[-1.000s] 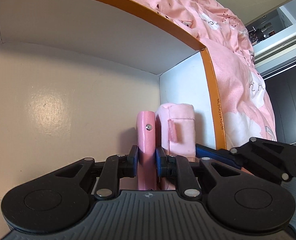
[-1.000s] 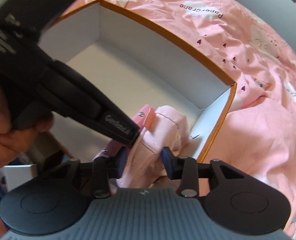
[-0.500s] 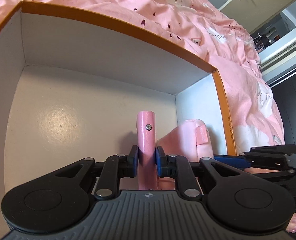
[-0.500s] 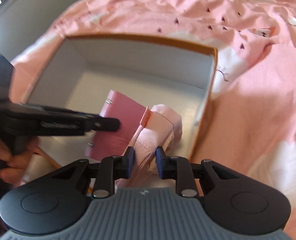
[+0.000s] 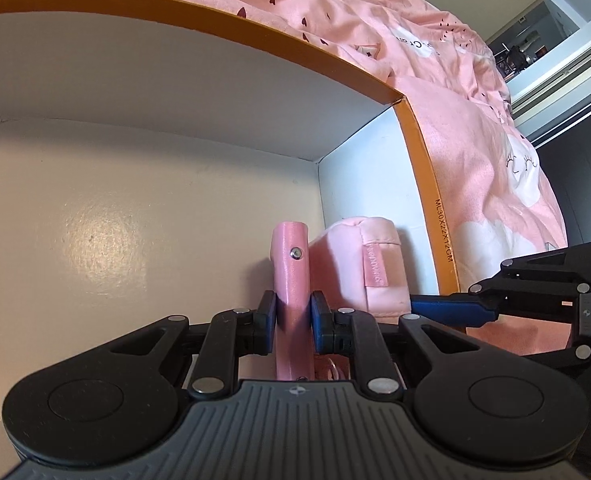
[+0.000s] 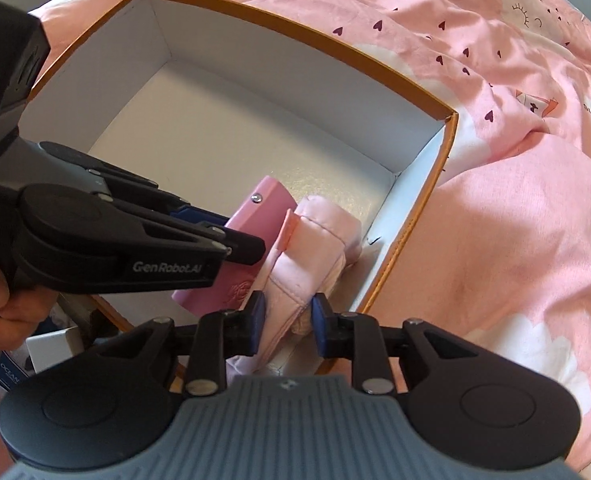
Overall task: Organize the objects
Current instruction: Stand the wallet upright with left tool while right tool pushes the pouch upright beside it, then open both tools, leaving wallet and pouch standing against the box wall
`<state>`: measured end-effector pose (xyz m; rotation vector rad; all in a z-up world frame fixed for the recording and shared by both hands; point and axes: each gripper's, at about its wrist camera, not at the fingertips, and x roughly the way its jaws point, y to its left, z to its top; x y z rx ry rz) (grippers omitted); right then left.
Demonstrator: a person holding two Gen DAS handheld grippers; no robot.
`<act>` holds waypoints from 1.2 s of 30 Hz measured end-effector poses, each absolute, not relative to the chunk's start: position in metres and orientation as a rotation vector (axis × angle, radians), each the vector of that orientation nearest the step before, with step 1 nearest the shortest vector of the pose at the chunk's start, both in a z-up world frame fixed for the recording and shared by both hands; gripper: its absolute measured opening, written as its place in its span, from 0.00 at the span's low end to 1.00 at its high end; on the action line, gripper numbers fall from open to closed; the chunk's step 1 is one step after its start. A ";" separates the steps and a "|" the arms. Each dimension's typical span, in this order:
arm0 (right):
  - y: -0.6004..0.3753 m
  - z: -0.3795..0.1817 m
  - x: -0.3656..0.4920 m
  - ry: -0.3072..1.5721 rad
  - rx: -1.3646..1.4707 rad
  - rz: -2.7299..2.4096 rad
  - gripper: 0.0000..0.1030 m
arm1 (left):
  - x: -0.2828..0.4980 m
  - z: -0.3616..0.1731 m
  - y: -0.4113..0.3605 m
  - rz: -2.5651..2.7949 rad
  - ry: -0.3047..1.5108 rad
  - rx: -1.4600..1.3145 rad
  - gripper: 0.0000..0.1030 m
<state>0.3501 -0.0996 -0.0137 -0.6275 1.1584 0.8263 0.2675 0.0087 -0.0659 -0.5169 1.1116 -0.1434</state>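
Wallet [image 5: 289, 276] and pouch [image 5: 359, 264] stand on edge, side by side and touching, in the right near corner of the box [image 5: 423, 184], which sits on a bed [image 5: 487, 152] under a pink cover. The left claw [image 5: 291, 316] is clamped on the wallet's spine, both pads bearing on it. The right claw [image 6: 285, 316] straddles the near end of the pouch; its pads sit against the fabric, the jaws only partly closed, so the grip appears light. The pouch lies close against the box's right wall, and the wallet leans against the pouch. Risks, as judged: the wallet is thin and upright, so if the left claw lets go first it could tip flat toward the bare box floor to its left, having no support on that side. The pouch is soft and will deform; a withdrawing right claw could drag fabric or the orange tab [image 6: 288, 232] with it and pull the pouch up out of the corner. The two claws work close together, and the left claw's outer finger lies just beside the pouch, so a careless retreat might knock one item over with the other. The box rests on soft bedding and may shift if pressed on its wall.
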 end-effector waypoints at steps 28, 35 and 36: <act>-0.110 -0.021 0.313 0.966 -0.750 0.869 0.27 | 0.266 -0.067 0.015 -0.132 1.110 -0.645 0.20; -0.137 -0.003 0.340 1.074 -0.402 0.909 0.21 | 0.258 -0.056 0.023 -0.108 1.088 -0.595 0.20; -0.142 -0.002 0.345 1.099 -0.352 0.910 0.21 | 0.258 -0.055 0.023 -0.103 1.085 -0.583 0.20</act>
